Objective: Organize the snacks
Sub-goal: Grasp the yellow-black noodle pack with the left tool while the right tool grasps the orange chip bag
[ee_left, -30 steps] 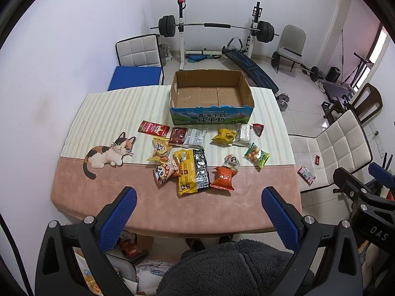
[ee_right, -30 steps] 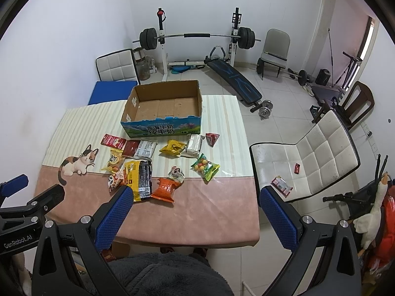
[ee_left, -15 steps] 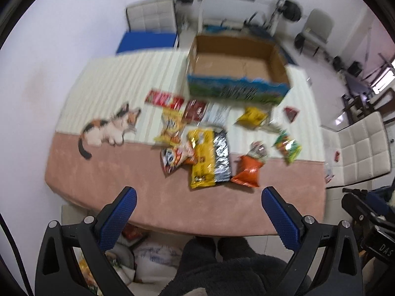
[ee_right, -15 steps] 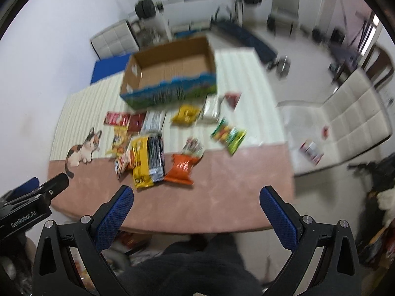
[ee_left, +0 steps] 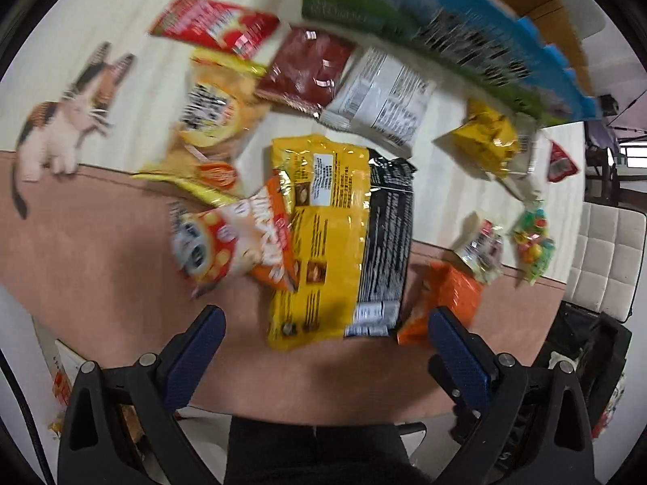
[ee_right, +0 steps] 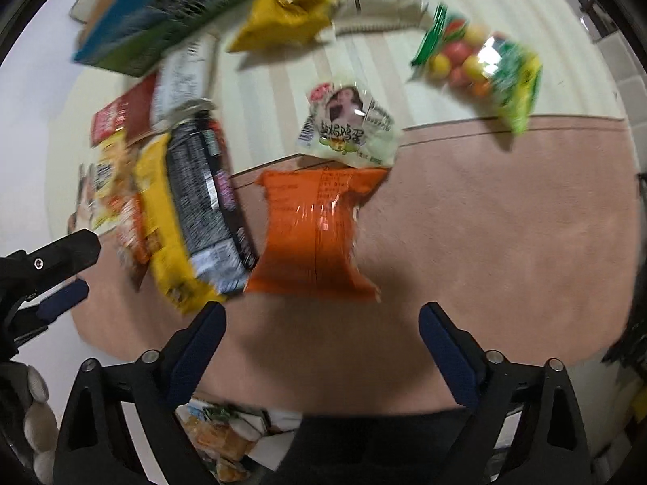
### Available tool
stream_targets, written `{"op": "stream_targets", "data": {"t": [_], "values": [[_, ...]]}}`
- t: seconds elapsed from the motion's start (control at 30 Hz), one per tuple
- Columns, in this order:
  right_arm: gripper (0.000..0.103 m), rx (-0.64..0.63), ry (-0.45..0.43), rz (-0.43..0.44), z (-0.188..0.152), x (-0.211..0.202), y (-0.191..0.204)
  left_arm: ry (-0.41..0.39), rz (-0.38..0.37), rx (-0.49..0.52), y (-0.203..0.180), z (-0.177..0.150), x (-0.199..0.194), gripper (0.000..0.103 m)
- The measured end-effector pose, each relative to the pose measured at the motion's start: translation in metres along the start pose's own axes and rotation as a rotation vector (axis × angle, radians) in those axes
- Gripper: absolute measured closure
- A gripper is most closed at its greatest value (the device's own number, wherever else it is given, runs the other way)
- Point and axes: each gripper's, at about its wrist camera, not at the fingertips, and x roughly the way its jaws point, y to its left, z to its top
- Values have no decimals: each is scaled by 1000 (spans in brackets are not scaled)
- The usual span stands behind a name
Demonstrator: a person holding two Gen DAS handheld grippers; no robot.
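Both views are motion-blurred, so fine detail is uncertain.

Right gripper (ee_right: pixel 321 329): jaws stand wide, having just been closing slightly, with nothing between them; only bare pink table cover (ee_right: pixel 505 222) lies in the gap. The orange packet (ee_right: pixel 313 234) sits directly above the gap in the right wrist view, centre frame, its near flared edge just short of the blue fingertips (ee_right: pixel 202 331). Its long axis runs top to bottom of the frame, roughly along the line the tongs point, so the jaws span its width. A pale egg packet (ee_right: pixel 349 125) touches its far end.

Left gripper (ee_left: pixel 325 333): jaws wide and empty. In the left wrist view the yellow packet (ee_left: pixel 319 238) and the black packet (ee_left: pixel 388 238) lie side by side, long axes also top to bottom, their near ends just above the gap, between the two fingers. The orange packet appears here at lower right, partly behind the right-hand finger.

Judgement: the right hand is better centred on the orange packet; the left is nearer the yellow and black pair. The snacks remain loose on the table. The printed cardboard box (ee_left: pixel 445 36) stands at the upper right of the left view, beyond the spread, and probably serves as the destination.
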Motion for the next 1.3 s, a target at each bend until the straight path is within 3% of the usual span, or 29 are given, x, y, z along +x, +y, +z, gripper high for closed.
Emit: {"op": "stream_targets", "data": {"t": [0.17,0.33,0.5,0.77,0.97,1.13,1.3], "values": [[12,36,4,0,10,33,4,57,-1,10,-10,22,31,0],[35,45,9,-52,11,51,2,88,53,38,-20,27,51,0],[37,74,6,-108,11,58,-14,92,130,77,-31,26,63,0],[36,38,33,-169,12,74,-4,81,104,63,-34,38,65,0],[33,10,46,-163,11,81,-3,-8,91,34,-24,10,27,3],[30,2,59,-172,17,84,5,21,63,-10,-25,13,49,3],[30,44,71,-171,38,104,22,-5,61,-16,-33,41,62,6]]}}
